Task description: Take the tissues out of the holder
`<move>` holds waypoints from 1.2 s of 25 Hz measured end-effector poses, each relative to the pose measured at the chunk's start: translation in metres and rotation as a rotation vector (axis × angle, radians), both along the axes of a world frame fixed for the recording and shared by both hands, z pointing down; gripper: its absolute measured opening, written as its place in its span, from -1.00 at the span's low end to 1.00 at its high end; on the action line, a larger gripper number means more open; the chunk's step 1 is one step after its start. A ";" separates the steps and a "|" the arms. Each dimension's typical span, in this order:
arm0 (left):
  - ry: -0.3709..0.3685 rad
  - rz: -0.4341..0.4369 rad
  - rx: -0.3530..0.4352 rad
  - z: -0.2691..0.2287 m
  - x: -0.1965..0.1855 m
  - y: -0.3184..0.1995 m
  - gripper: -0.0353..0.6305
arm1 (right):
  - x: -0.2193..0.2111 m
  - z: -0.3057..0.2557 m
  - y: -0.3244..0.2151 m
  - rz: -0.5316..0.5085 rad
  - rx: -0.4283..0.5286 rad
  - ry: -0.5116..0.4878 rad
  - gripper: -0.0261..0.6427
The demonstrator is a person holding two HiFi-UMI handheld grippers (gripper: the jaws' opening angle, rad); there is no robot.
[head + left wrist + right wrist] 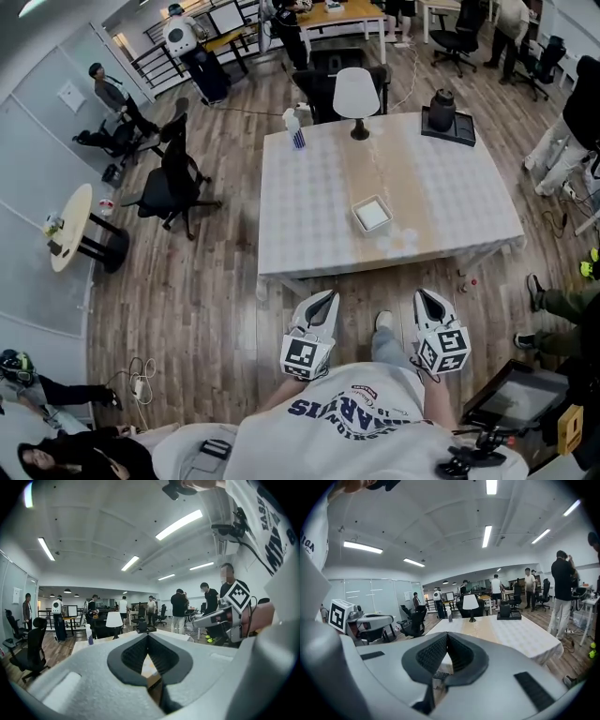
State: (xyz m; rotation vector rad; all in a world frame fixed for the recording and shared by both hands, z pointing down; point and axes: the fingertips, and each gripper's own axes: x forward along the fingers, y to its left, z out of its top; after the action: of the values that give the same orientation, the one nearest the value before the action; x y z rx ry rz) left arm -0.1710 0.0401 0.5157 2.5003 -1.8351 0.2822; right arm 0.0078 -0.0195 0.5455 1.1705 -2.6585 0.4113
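Observation:
The tissue holder (371, 215), a small white square box with white tissue in it, sits on the near middle of the table (450, 206). Both grippers hang in front of the table's near edge, close to the person's body and short of the holder. In the head view the left gripper (324, 296) has its jaws together and holds nothing. The right gripper (423, 294) looks the same, with nothing between its jaws. In the left gripper view the left gripper (147, 635) has its tips meeting, and in the right gripper view the right gripper (446, 634) does too. The jaws hide the holder in both gripper views.
A white lamp (356, 94), a spray bottle (295, 128) and a black appliance on a tray (445, 112) stand along the table's far edge. A black office chair (169, 183) and a round side table (70, 225) stand left. People stand and sit around the room's edges.

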 end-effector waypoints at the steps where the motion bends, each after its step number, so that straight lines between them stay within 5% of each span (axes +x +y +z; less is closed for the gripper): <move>1: 0.000 -0.006 0.000 -0.002 -0.002 -0.010 -0.88 | -0.001 -0.001 -0.011 -0.004 0.000 -0.004 -0.89; 19: 0.026 -0.101 -0.029 -0.005 0.014 -0.161 -0.88 | 0.017 0.000 -0.188 -0.060 0.020 -0.034 -0.90; 30: 0.046 -0.065 -0.030 -0.004 0.023 -0.207 -0.88 | 0.016 -0.015 -0.224 -0.039 0.039 -0.062 -0.90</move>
State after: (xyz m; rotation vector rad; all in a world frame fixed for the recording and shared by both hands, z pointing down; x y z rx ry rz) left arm -0.1480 -0.1672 0.5121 2.4016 -1.8754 0.2460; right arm 0.0243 -0.2431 0.5302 1.1332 -2.7491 0.3968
